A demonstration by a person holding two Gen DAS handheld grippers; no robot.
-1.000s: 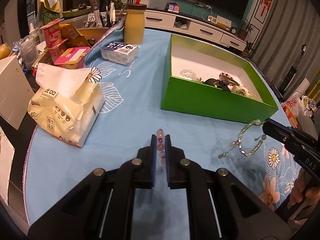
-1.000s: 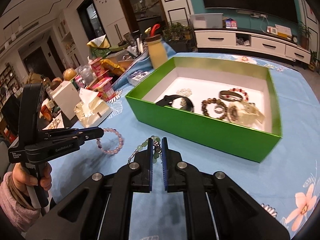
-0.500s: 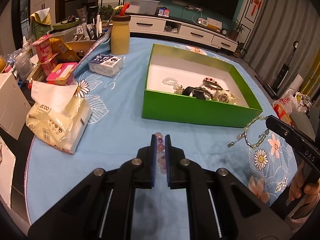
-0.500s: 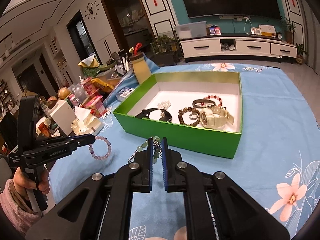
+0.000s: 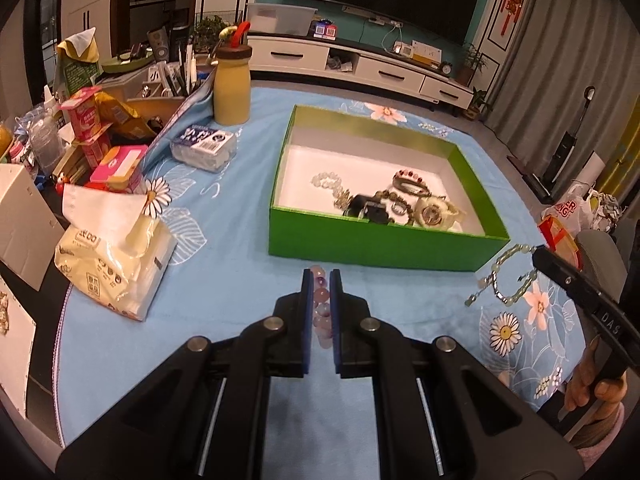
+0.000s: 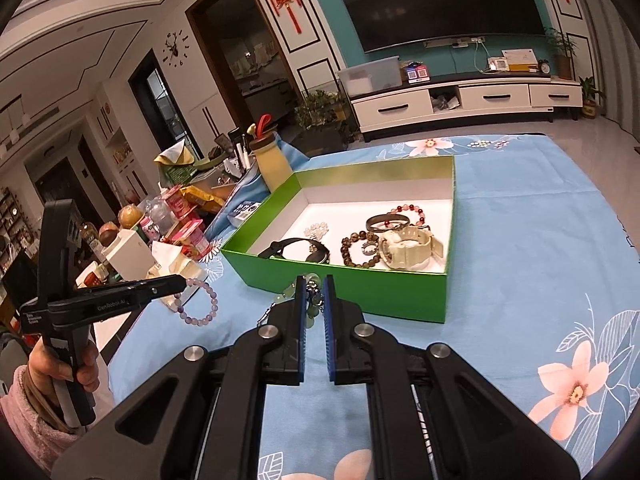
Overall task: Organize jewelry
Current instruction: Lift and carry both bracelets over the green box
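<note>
Both pairs of jaws are clamped on jewelry: the left gripper (image 5: 321, 276) pinches a pink and purple bead bracelet (image 5: 322, 308) at the lower centre of its view, and the right gripper (image 6: 311, 282) pinches a pale green bead and chain bracelet (image 6: 310, 300) at the centre of its own. Both are held above the blue floral tablecloth (image 5: 224, 280), just in front of the near wall of the green box (image 5: 380, 246), which fills the middle of each frame. Inside the box lie a cream watch (image 6: 408, 248), a black watch (image 6: 304, 250), a brown bead bracelet (image 6: 354, 250), a red bead bracelet (image 6: 408, 212) and a clear bead bracelet (image 6: 318, 229). At the left of the left view sit a tissue pack (image 5: 116, 264) and, farther up, a yellow bottle (image 5: 232, 88).
</note>
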